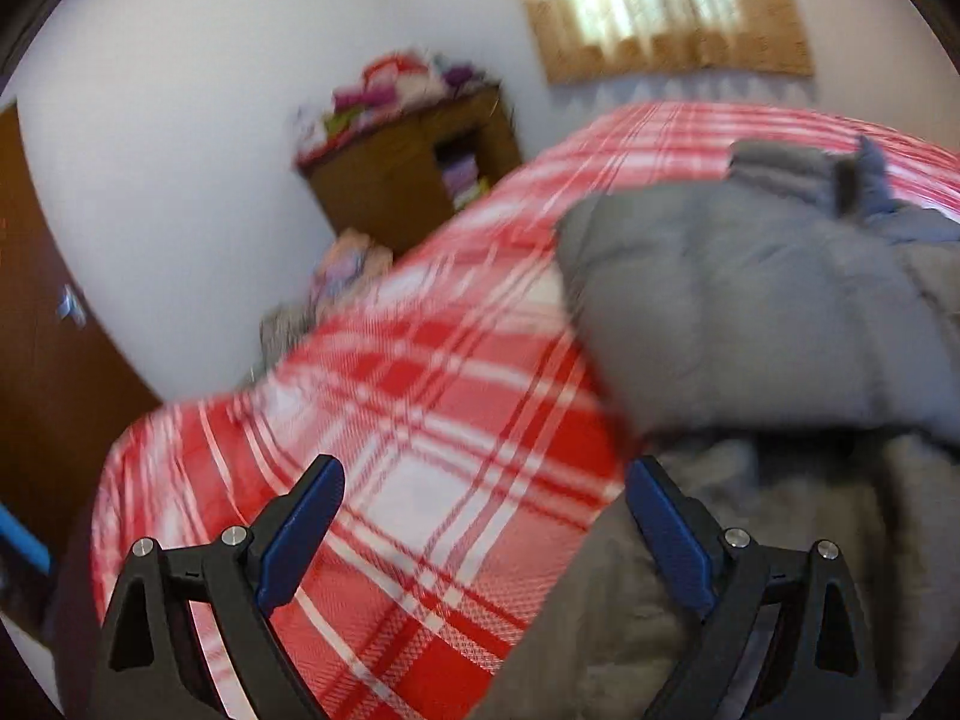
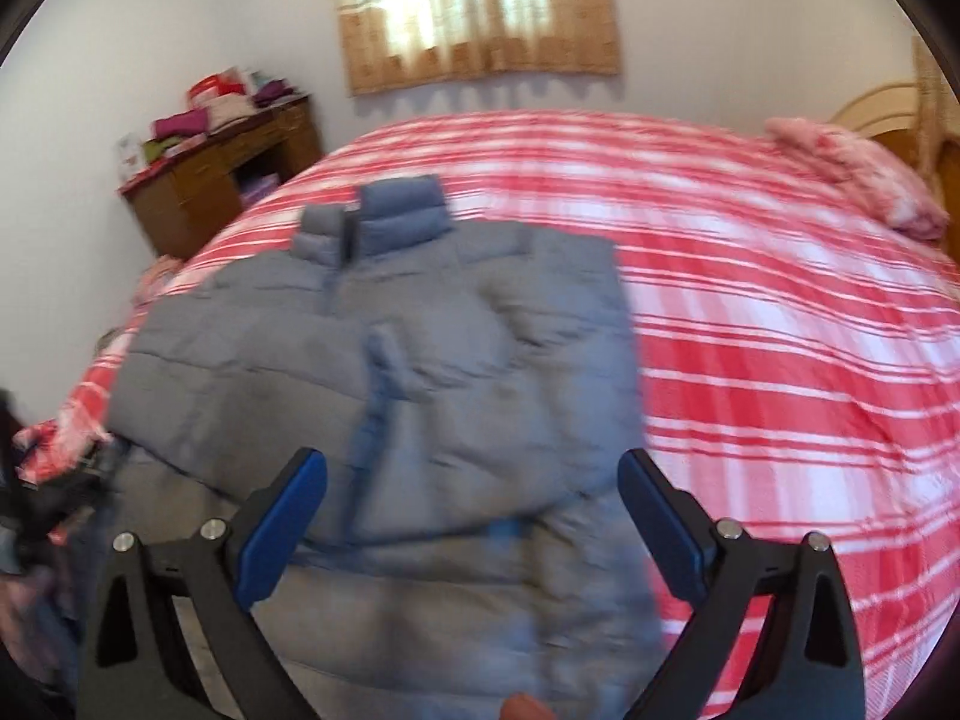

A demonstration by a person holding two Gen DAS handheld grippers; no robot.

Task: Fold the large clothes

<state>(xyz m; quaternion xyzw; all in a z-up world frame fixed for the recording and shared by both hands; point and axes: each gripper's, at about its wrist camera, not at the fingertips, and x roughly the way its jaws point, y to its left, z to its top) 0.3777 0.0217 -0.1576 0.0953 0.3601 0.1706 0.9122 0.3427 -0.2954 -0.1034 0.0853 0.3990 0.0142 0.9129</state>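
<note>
A grey quilted puffer jacket (image 2: 420, 360) lies on the red and white plaid bed (image 2: 780, 360), collar (image 2: 396, 210) toward the far side, sleeves folded in over the body. In the left wrist view the jacket (image 1: 750, 312) fills the right side. My right gripper (image 2: 474, 474) is open and empty above the jacket's near part. My left gripper (image 1: 486, 480) is open and empty, over the plaid cover at the jacket's left edge. Both views are blurred.
A brown wooden desk (image 2: 222, 180) with stacked clothes stands against the white wall left of the bed; it also shows in the left wrist view (image 1: 408, 174). A pink pillow (image 2: 858, 180) lies at the headboard. A curtained window (image 2: 480, 6) is behind. A brown door (image 1: 42, 360) is at left.
</note>
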